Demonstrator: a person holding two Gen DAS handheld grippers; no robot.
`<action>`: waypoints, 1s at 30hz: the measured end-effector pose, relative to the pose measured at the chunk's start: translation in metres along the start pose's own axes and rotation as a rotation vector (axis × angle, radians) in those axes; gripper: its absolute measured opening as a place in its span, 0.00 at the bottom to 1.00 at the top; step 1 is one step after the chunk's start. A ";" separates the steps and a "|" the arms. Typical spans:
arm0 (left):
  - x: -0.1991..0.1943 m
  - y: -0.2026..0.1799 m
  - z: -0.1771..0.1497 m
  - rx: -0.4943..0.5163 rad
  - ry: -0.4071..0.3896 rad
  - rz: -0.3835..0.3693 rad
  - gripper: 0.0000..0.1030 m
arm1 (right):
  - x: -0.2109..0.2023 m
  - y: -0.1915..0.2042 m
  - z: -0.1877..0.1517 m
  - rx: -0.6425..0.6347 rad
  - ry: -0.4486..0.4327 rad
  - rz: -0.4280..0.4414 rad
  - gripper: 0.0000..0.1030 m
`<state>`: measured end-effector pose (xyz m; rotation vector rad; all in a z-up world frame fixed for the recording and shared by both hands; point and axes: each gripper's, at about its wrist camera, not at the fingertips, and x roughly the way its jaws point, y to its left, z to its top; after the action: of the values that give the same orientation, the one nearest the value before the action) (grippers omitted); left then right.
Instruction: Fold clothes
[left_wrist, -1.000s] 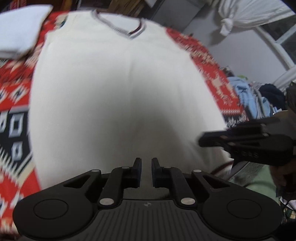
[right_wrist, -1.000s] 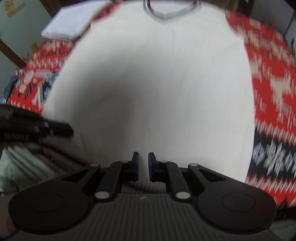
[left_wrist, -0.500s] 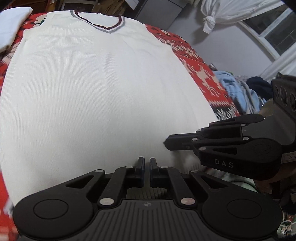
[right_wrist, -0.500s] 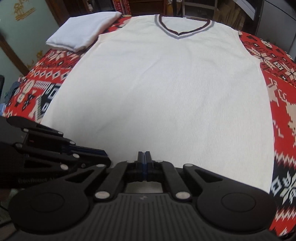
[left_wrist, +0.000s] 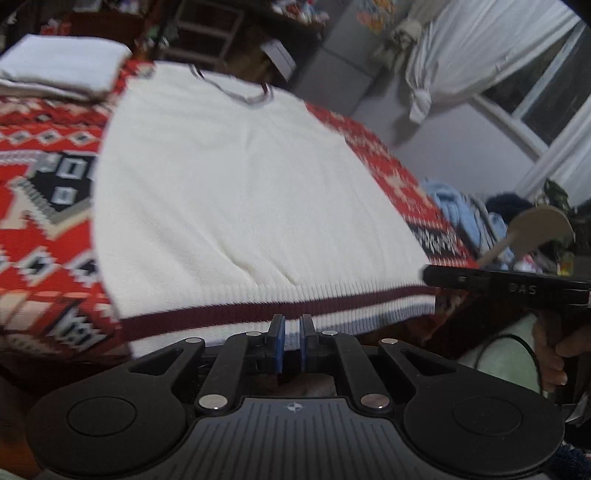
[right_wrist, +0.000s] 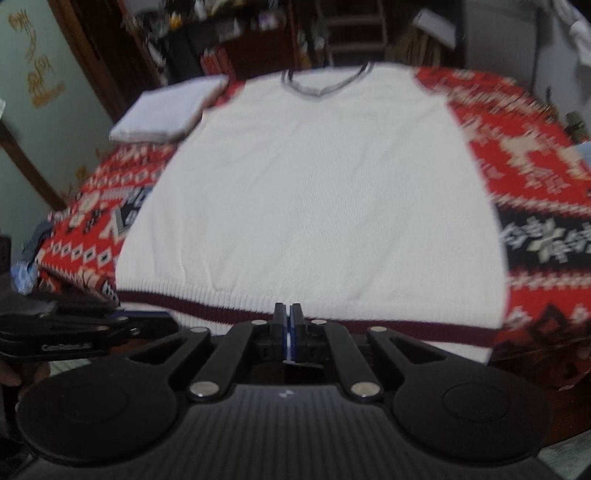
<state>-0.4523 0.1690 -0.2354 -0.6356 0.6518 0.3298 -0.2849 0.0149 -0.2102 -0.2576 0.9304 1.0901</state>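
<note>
A cream knitted V-neck vest (left_wrist: 240, 192) lies flat on a red patterned blanket (left_wrist: 37, 221), neck at the far end. Its ribbed hem (left_wrist: 221, 314), with a maroon and a pale blue stripe, runs along the near edge. My left gripper (left_wrist: 291, 332) is shut on the hem near its middle, and fabric shows between the blue pads. Farther right along the same hem, the right gripper (left_wrist: 430, 276) reaches in from the side. In the right wrist view, my right gripper (right_wrist: 288, 317) is shut on the hem (right_wrist: 369, 325), with a thin white sliver between its pads.
A folded white cloth (left_wrist: 62, 66) lies at the blanket's far left corner. Blue and dark clothes (left_wrist: 461, 214) are piled beyond the right edge. A hand (left_wrist: 554, 354) holds the right gripper's handle. Shelves and a tied white curtain (left_wrist: 443, 55) stand behind.
Both grippers have drawn back toward the near edge, and the striped hem has come into view at their fingertips. The right jaws went from slightly apart to pressed together.
</note>
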 end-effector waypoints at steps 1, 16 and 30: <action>-0.011 0.003 0.000 -0.011 -0.027 0.015 0.07 | -0.013 -0.005 -0.001 0.011 -0.029 -0.009 0.02; -0.031 0.085 -0.023 -0.212 -0.133 0.068 0.33 | -0.061 -0.106 -0.048 0.246 -0.164 -0.068 0.17; 0.004 0.115 -0.032 -0.323 -0.128 -0.071 0.33 | -0.029 -0.159 -0.057 0.329 -0.156 -0.015 0.24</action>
<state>-0.5178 0.2367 -0.3081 -0.9355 0.4552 0.4096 -0.1839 -0.1135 -0.2625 0.0896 0.9490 0.9124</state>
